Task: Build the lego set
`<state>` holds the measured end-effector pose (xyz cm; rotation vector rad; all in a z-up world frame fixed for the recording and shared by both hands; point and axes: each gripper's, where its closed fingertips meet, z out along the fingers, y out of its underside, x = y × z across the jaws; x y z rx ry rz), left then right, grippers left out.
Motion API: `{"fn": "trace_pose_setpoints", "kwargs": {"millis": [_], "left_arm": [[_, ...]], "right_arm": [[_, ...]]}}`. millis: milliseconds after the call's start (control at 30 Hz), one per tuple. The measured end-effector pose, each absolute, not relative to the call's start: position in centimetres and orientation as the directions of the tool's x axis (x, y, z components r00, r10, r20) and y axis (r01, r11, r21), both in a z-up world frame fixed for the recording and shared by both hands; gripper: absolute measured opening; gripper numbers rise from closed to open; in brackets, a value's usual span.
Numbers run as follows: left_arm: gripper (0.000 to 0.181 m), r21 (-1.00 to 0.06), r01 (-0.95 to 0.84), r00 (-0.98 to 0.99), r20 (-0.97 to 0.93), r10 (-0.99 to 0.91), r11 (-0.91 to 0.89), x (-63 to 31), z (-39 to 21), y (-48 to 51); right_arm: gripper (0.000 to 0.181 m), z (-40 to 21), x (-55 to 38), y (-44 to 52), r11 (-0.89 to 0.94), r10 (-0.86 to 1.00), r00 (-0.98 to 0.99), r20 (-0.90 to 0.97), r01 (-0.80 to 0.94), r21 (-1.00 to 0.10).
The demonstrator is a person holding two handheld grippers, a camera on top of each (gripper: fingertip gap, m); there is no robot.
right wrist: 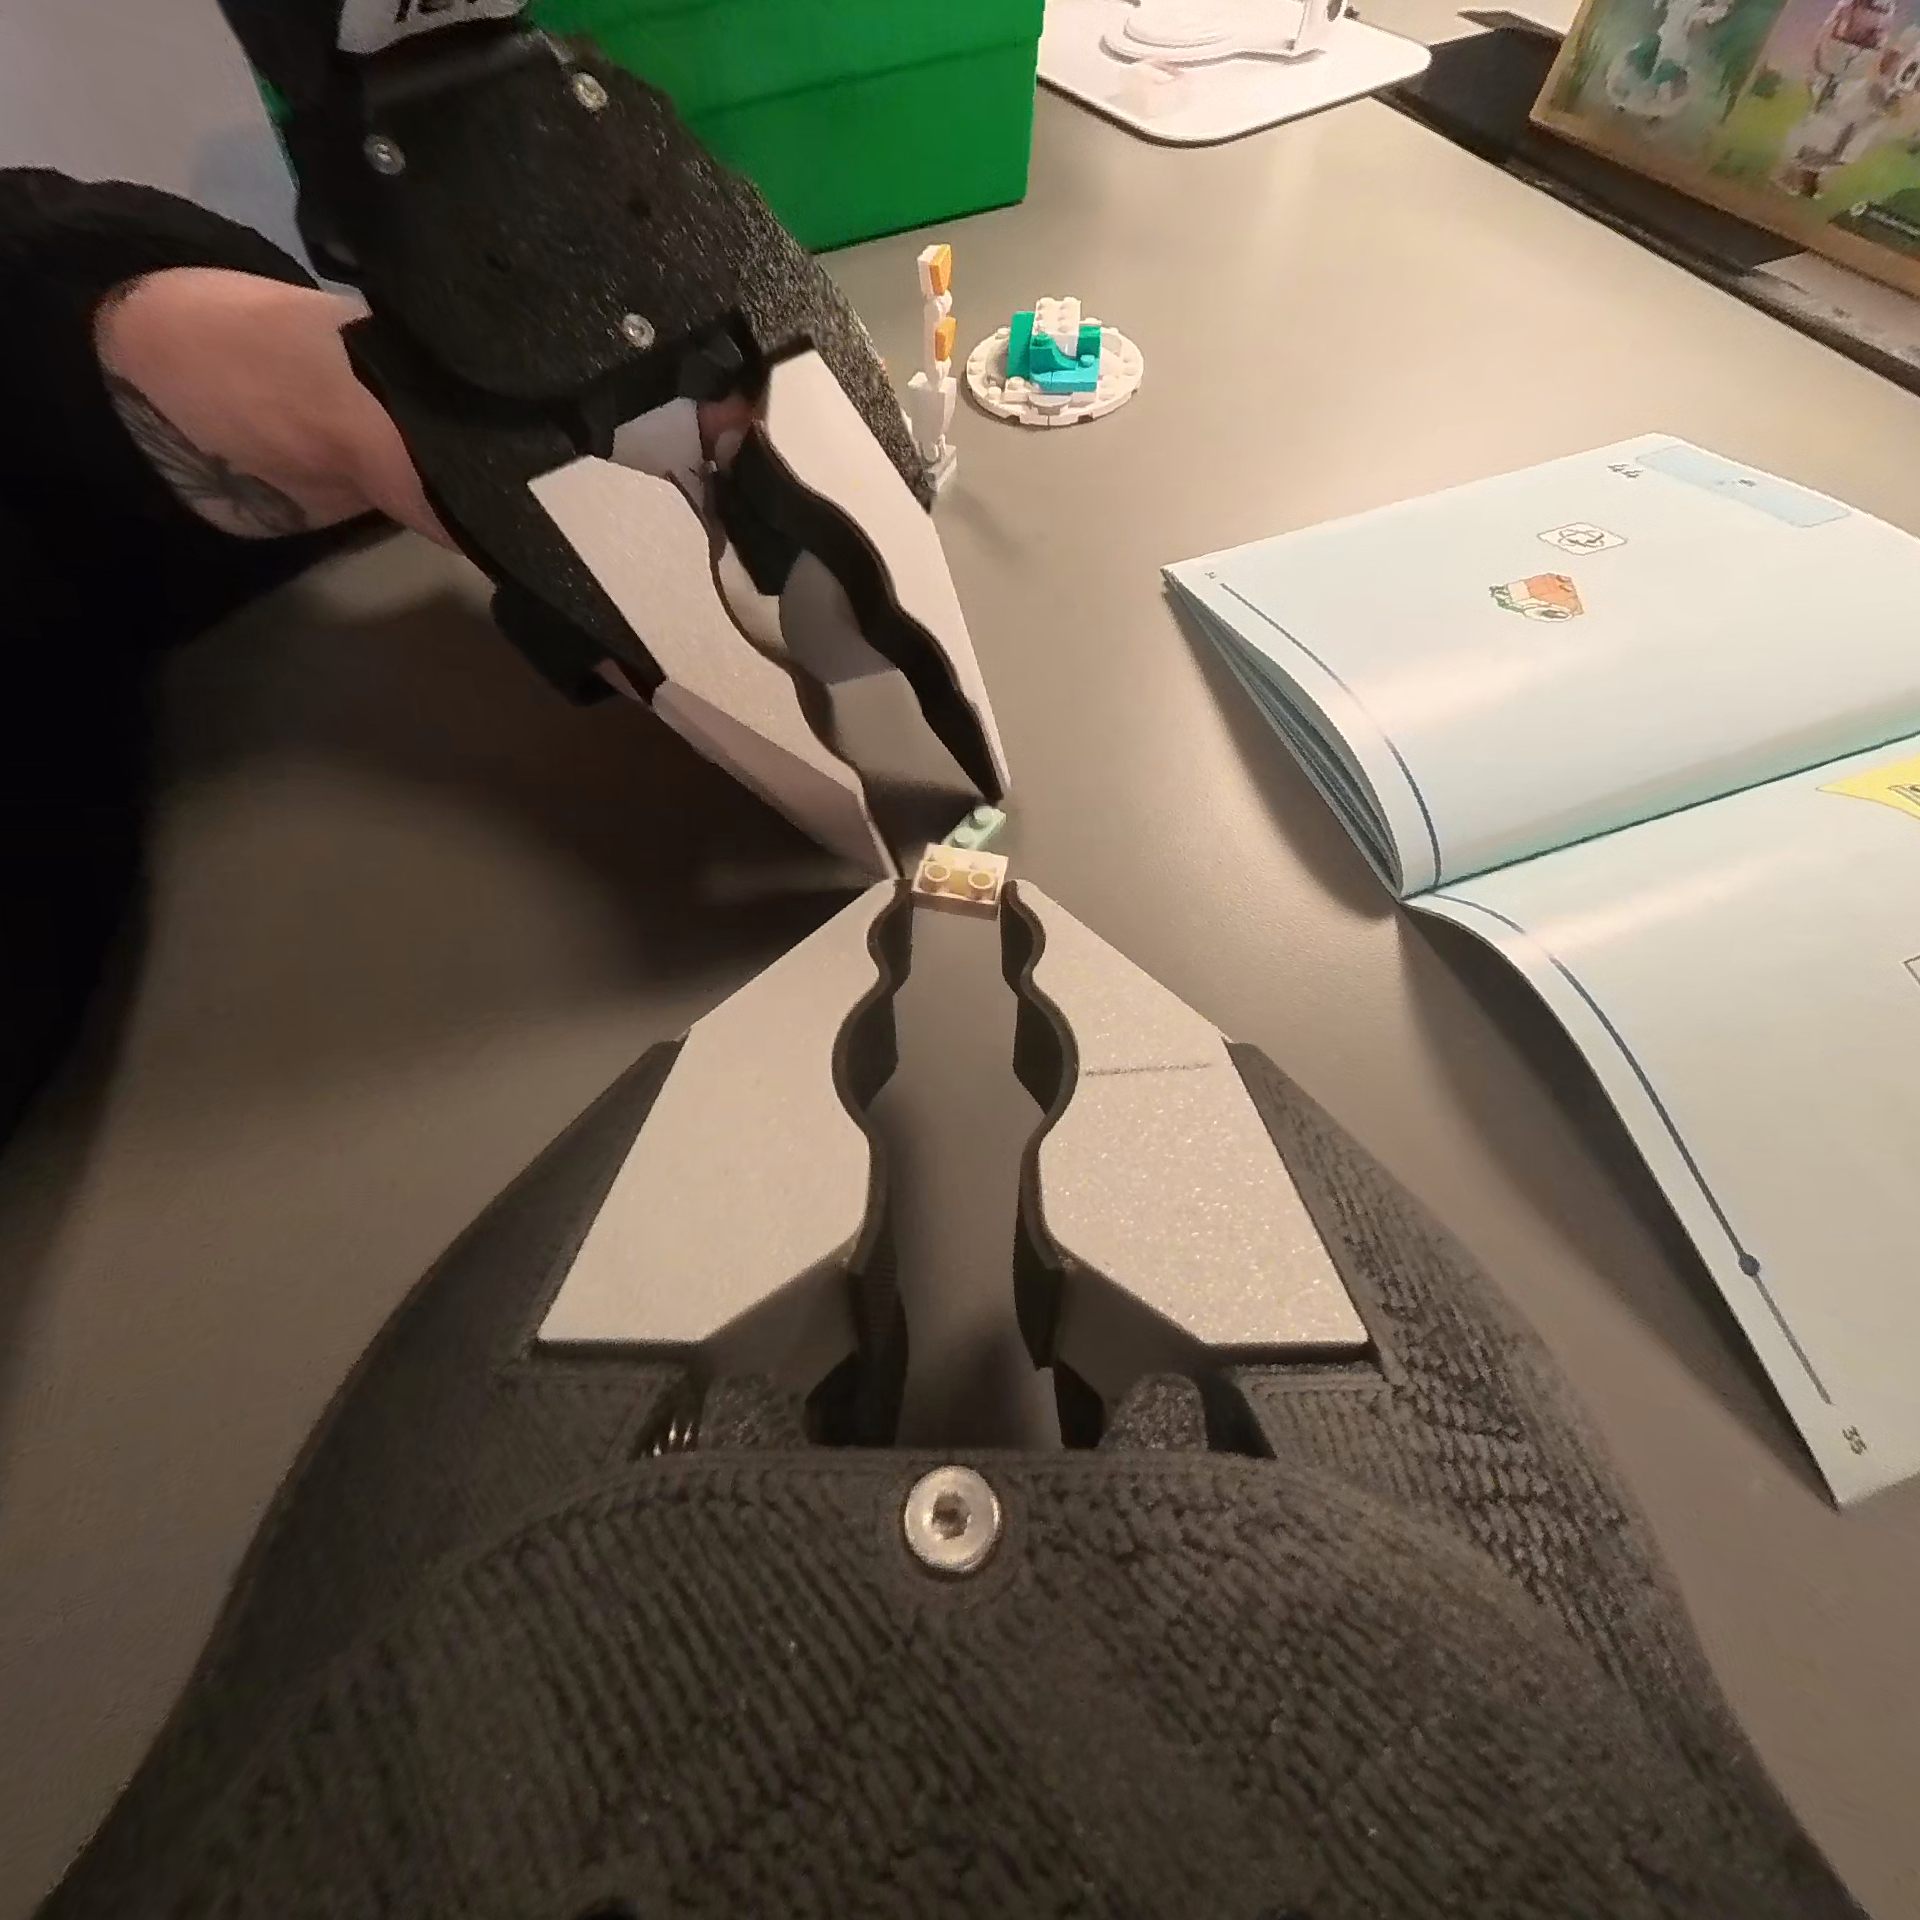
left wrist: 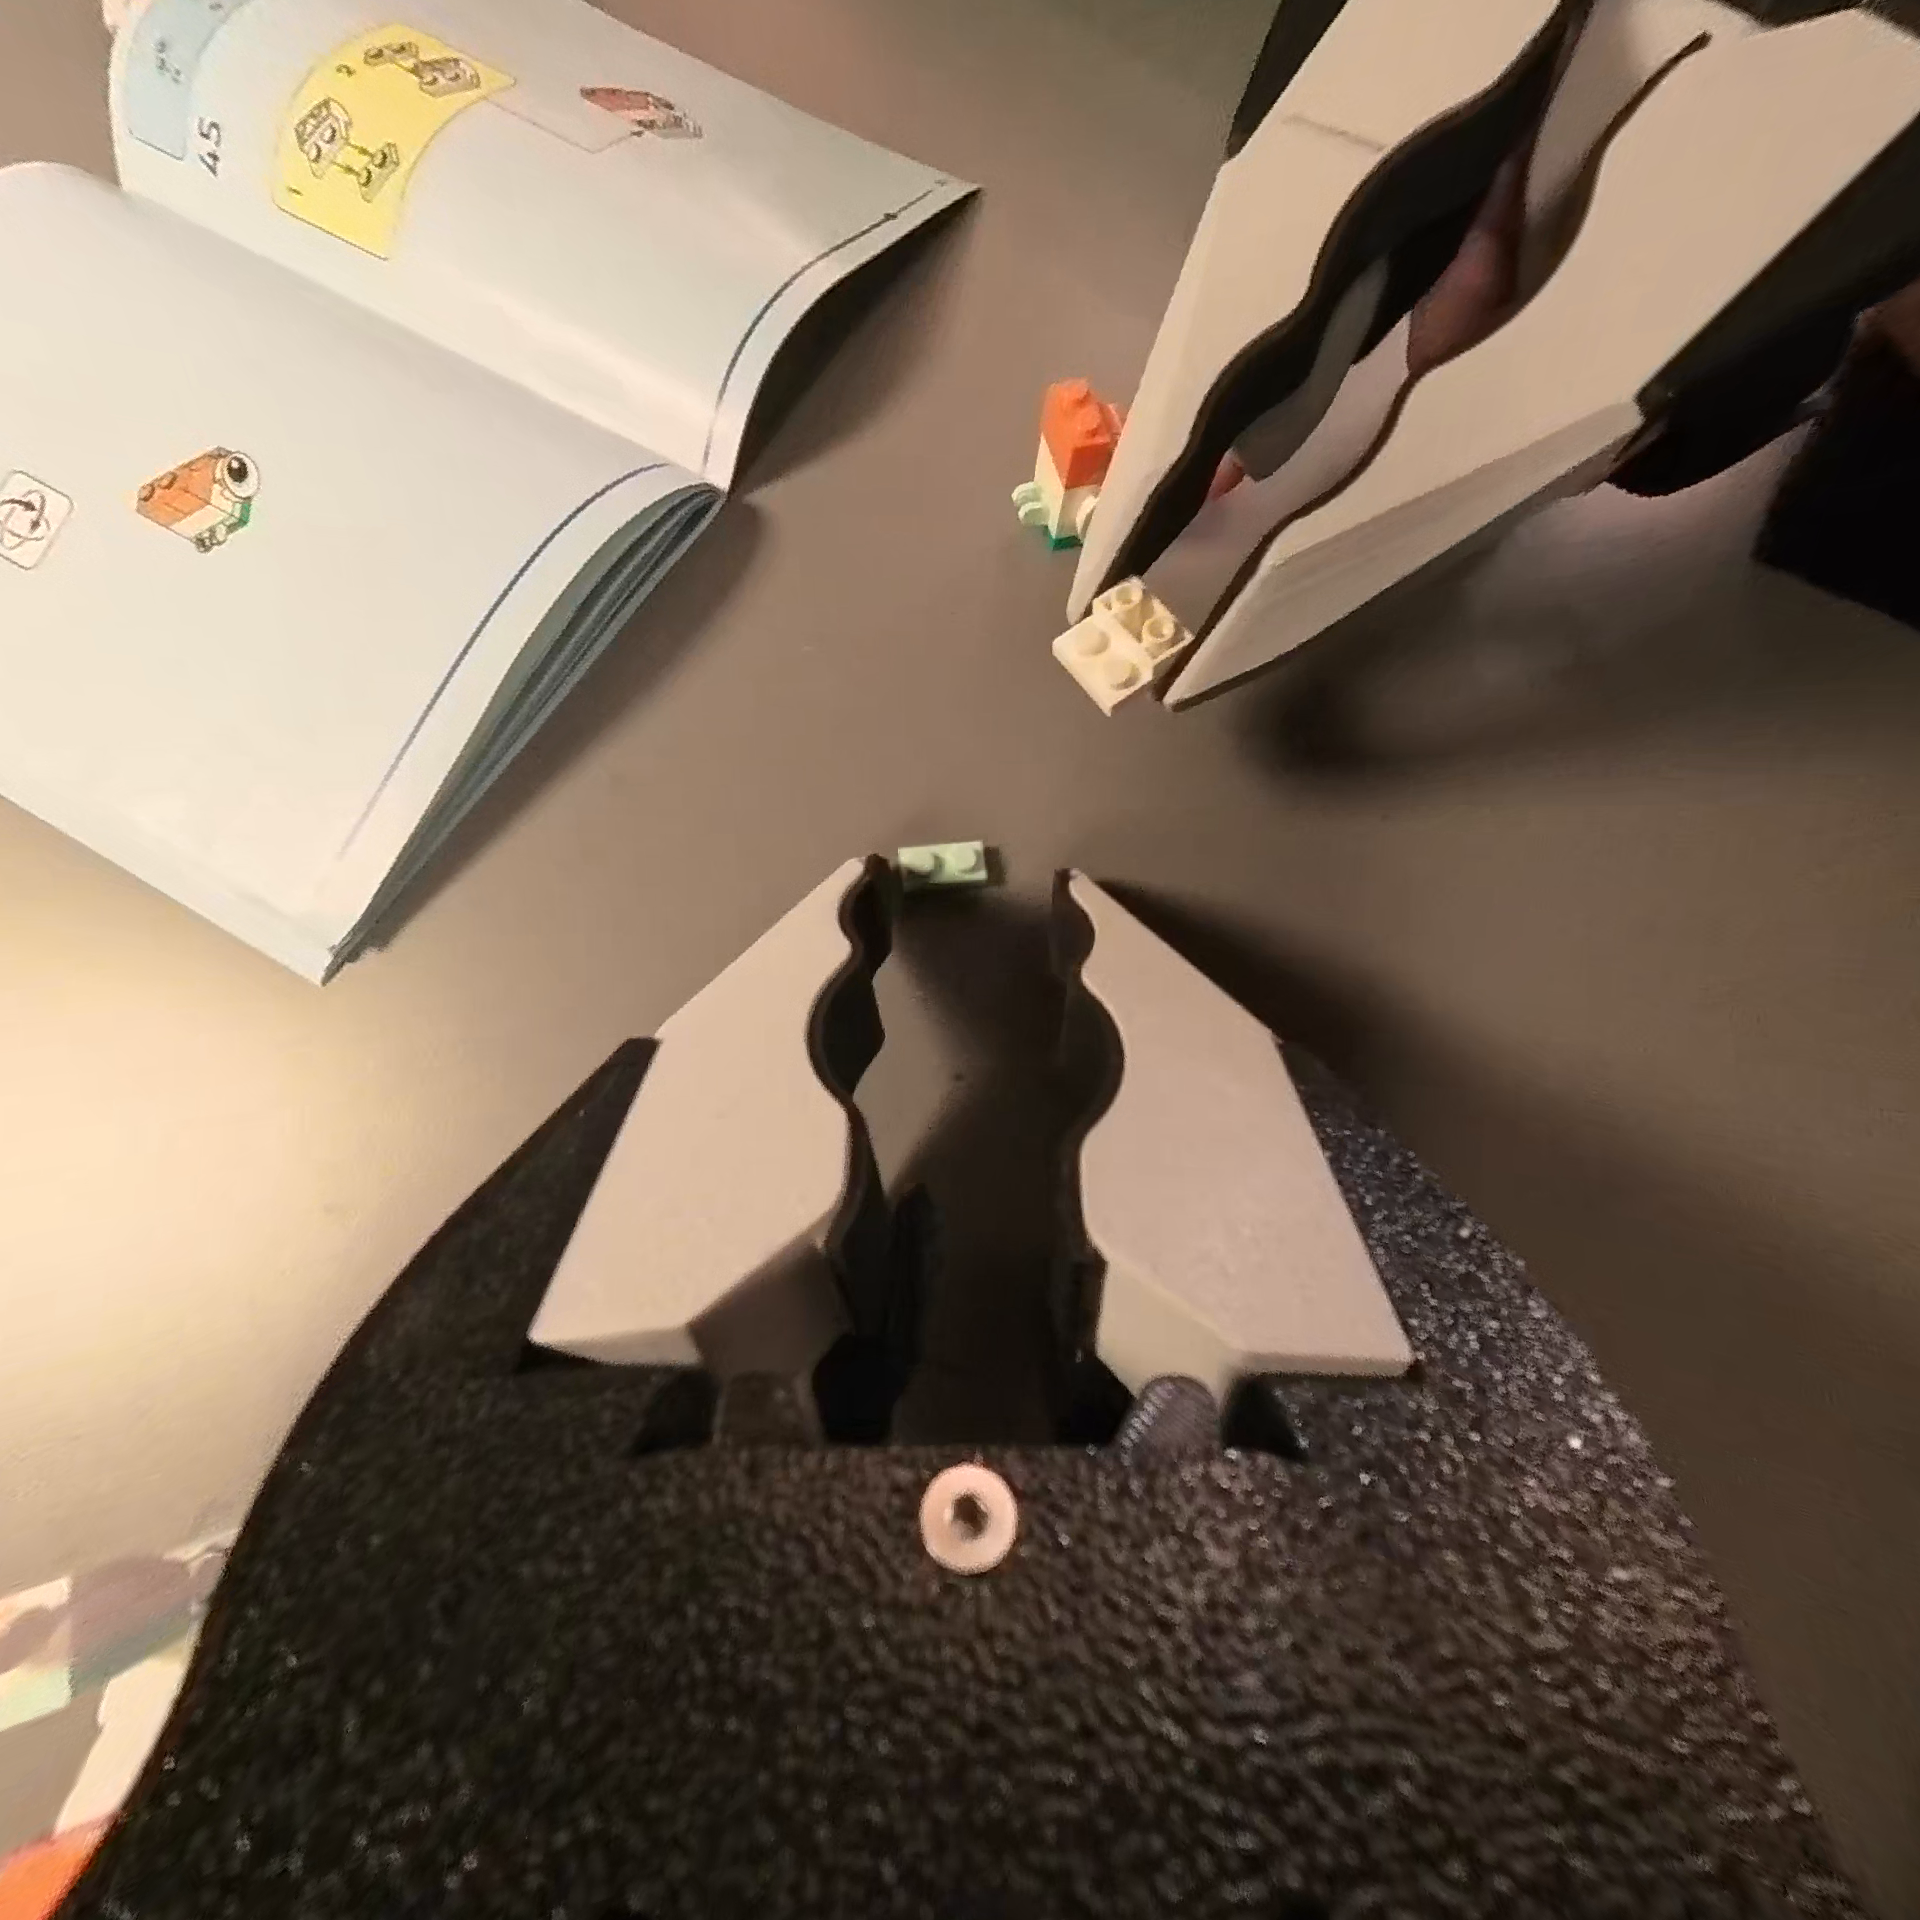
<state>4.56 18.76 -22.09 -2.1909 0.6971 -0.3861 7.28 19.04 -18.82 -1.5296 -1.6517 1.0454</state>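
Cream brick [right wrist: 961, 879] pinched between the right gripper [right wrist: 958, 891] tips, held above the grey table [right wrist: 1195, 312].

Just beyond it, a pale green plate [left wrist: 948, 864] lies flat on the table beside one tip of the left gripper [left wrist: 966, 883], whose jaws stand spread and empty. An open instruction booklet [right wrist: 1558, 665] lies off to the side. Farther back stand a round white base with teal bricks [right wrist: 1055, 366], a thin white-and-orange assembly [right wrist: 938, 343] and a green box [right wrist: 831, 104]. A small orange-roofed build [left wrist: 1075, 457] shows behind the right gripper in the left wrist view.

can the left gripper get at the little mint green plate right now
Probably yes: the left gripper is open, and the mint green plate lies flat on the table just past its fingertips, nothing between them.
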Motion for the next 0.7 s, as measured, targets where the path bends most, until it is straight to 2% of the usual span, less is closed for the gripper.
{"fn": "trace_pose_setpoints", "kwargs": {"millis": [133,367,700], "left_arm": [[0.028,-0.760,-0.368,0.803,0.031,-0.595,-0.536,4.5,-22.1,19.2],[0.018,-0.742,-0.381,0.791,0.047,-0.610,-0.551,4.4,-22.2,19.1],[0.014,-0.749,-0.468,0.663,0.052,-0.747,-0.468,5.1,-22.1,17.7]], "right_arm": [[0.015,-18.9,7.4,19.1,0.025,0.993,-0.117,-0.035,0.476,-0.879],[0.015,-18.8,7.6,18.7,0.072,0.988,-0.154,-0.002,0.470,-0.880],[0.015,-19.4,7.7,17.1,0.173,0.967,-0.248,0.056,0.482,-0.859]]}}
